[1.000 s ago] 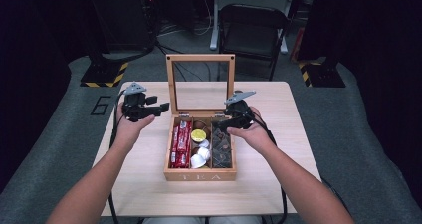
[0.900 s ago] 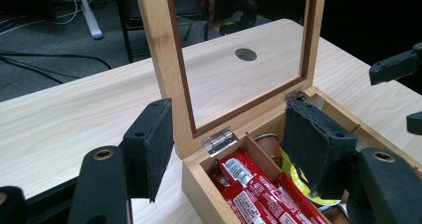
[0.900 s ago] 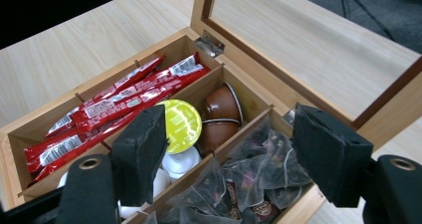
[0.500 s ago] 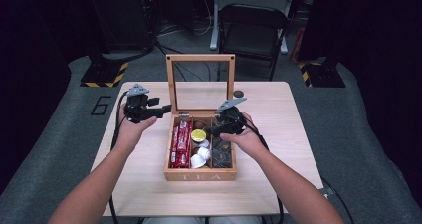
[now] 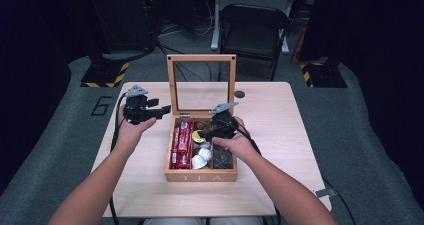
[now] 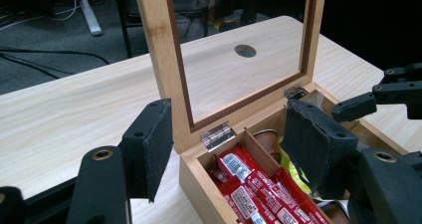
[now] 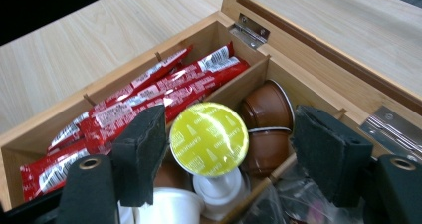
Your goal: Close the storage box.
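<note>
Standing on grey carpet (image 5: 65,135), a pale wooden table (image 5: 280,115) faces a folding chair (image 5: 252,32).

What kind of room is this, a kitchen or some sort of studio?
Probably a studio or lab set up for recording, not a kitchen: dark curtains surround a single wooden table, hazard-striped stand bases sit on the grey floor, and cables trail behind a folding chair.

High view overhead and far; both gripper views close, sharing the wooden box (image 5: 201,175).
</note>
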`<act>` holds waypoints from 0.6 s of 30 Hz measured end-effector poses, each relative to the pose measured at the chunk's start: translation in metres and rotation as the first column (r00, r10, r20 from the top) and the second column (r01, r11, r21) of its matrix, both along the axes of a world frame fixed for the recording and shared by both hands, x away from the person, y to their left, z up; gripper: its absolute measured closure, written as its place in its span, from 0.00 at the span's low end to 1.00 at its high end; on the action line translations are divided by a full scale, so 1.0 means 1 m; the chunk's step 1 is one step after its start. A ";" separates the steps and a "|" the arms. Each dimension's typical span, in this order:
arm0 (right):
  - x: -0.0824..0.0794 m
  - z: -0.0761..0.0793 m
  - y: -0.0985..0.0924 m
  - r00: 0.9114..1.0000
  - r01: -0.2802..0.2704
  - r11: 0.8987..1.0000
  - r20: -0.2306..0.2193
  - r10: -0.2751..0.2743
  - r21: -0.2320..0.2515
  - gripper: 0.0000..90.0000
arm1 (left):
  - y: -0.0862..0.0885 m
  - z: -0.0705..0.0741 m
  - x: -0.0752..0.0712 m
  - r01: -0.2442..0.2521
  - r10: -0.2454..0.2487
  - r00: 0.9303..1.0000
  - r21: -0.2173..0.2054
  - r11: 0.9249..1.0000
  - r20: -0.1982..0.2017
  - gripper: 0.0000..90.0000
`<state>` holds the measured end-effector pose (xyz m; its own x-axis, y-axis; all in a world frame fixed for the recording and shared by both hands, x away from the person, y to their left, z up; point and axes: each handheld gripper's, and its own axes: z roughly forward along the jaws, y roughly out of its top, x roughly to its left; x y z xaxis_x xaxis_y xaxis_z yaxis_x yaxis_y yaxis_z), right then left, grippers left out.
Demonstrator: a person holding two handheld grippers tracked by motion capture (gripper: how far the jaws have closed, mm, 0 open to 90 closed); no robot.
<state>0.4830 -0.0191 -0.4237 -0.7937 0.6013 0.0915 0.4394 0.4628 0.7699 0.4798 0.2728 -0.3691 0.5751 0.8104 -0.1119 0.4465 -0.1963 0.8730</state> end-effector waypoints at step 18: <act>-0.006 -0.015 0.021 1.000 0.013 1.000 -0.017 -0.013 -0.006 0.32 | 0.003 -0.001 -0.001 -0.004 0.004 1.000 -0.002 1.000 -0.001 0.40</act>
<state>0.4773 0.0023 -0.4386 -0.7845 0.6118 0.1013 0.4579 0.4612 0.7600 0.4786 0.2756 -0.3703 0.5714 0.8127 -0.1142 0.4486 -0.1927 0.8727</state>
